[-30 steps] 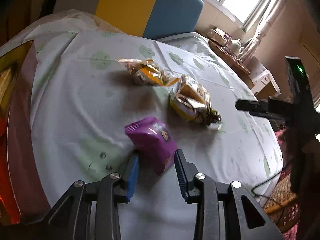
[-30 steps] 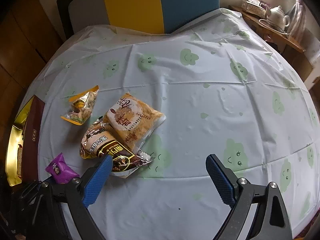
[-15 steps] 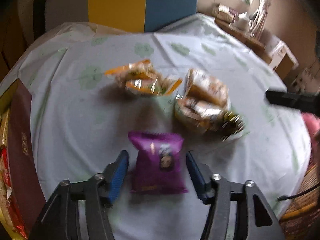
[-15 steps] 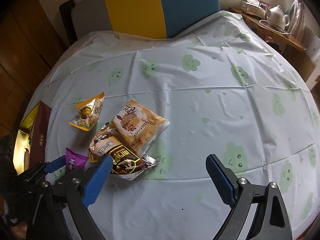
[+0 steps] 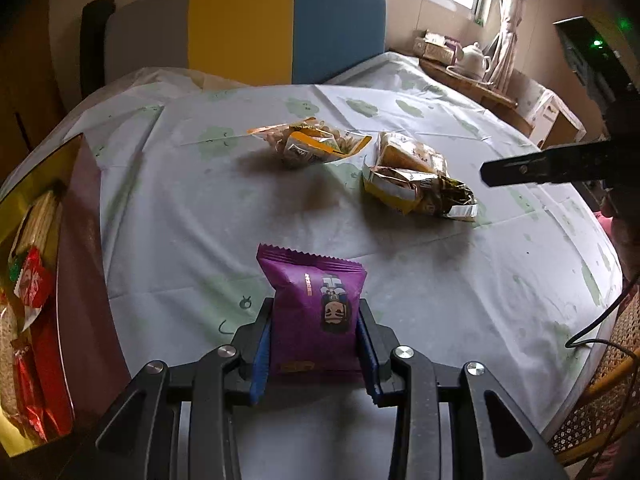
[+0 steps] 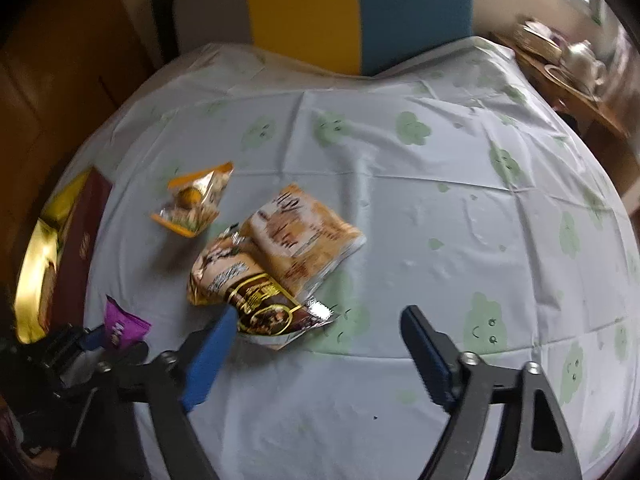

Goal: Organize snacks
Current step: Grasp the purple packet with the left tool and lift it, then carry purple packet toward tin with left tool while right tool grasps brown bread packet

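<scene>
Left gripper clenched on purple snack packet, long axis pointing away along the fingers, open box just to its left; right gripper released, just narrowing, nearest brown packet on surface.

Four snack packets, one box

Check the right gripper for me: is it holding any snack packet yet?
No, the right gripper is open with only tablecloth between its fingers; the brown packet lies beside its left finger.
</scene>
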Demonstrator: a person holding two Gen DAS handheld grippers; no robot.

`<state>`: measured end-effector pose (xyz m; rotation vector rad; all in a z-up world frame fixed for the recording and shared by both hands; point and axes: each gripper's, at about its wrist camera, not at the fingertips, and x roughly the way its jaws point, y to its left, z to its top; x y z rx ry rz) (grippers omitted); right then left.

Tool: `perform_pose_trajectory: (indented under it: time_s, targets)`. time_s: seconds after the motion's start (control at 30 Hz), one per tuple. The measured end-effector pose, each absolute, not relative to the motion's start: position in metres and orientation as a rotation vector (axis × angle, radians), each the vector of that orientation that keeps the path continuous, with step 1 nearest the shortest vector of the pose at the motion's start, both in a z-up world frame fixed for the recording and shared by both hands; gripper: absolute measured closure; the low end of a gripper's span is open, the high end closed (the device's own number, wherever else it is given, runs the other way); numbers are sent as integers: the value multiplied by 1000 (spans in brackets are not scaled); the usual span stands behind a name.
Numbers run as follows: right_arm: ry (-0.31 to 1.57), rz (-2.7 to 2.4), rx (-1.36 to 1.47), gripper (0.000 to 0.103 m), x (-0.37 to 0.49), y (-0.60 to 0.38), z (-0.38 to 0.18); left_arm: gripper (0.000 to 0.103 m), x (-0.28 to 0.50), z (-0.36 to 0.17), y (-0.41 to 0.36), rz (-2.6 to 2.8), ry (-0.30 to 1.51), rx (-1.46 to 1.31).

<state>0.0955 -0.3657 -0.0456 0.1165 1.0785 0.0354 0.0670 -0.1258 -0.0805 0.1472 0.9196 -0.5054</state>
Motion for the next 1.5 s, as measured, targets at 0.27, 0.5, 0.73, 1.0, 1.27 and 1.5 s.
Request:
perform_pose_trajectory:
  time_s: [0.27, 0.5, 0.73, 1.0, 1.27, 1.5]
  targets:
    - [1093, 92, 79, 58, 94, -350, -51, 65, 66, -81, -121, -523, 903, 108]
    - [1080, 69, 64, 30, 124, -352, -40, 65, 65, -83, -115, -536, 896, 82]
    - [1154, 115, -41, 15, 173, -340, -53, 65, 65, -83, -114, -539, 897, 72]
    - [1250, 132, -121, 16, 211, -329, -92, 65, 66, -83, -114, -538, 900, 71]
    - [1199, 60, -81, 44, 199, -347, -82, 65, 66, -84, -114, -532, 896, 75]
    - [1220, -51, -61, 43, 155, -378, -74, 65, 67, -82, -118, -522, 903, 97]
